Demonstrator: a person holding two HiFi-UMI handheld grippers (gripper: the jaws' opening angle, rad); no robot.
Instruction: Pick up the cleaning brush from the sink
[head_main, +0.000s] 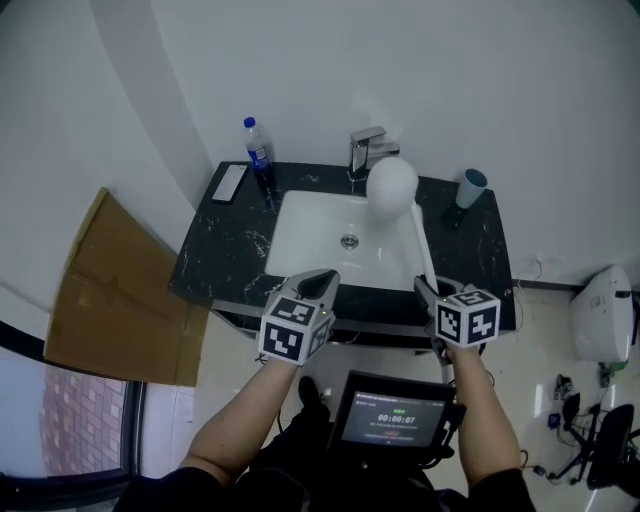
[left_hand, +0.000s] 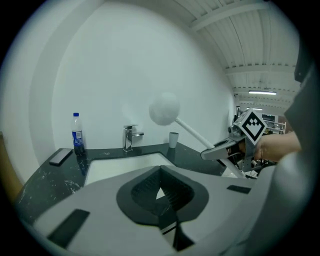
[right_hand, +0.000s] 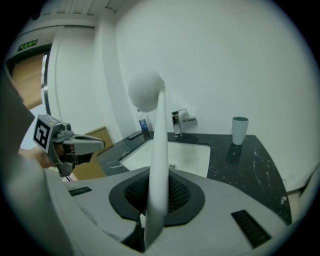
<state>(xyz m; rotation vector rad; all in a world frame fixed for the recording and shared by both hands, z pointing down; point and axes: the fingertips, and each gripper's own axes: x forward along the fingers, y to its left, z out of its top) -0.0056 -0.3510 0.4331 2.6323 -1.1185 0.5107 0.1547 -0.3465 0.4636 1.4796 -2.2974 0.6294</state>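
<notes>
Head view: the right tongs (head_main: 428, 290) are clamped on the white brush (head_main: 392, 185). Its round head is raised above the sink (head_main: 305, 235) and covers part of the faucet (head_main: 366, 150). The left tongs (head_main: 322, 283) hang near the counter (head_main: 225, 255) edge.

Left gripper view: the pads are closed together, with nothing between them.

Right gripper view: the handle rises between the pads. It is blurred up close, and its lower end is hidden.

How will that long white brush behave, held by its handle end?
The cleaning brush handle looks straight, so probably stiff. Its round head sits far from the right hand-held gripper, so it may lever or twist in the grip. Smooth surface, possibly slippery.
</notes>
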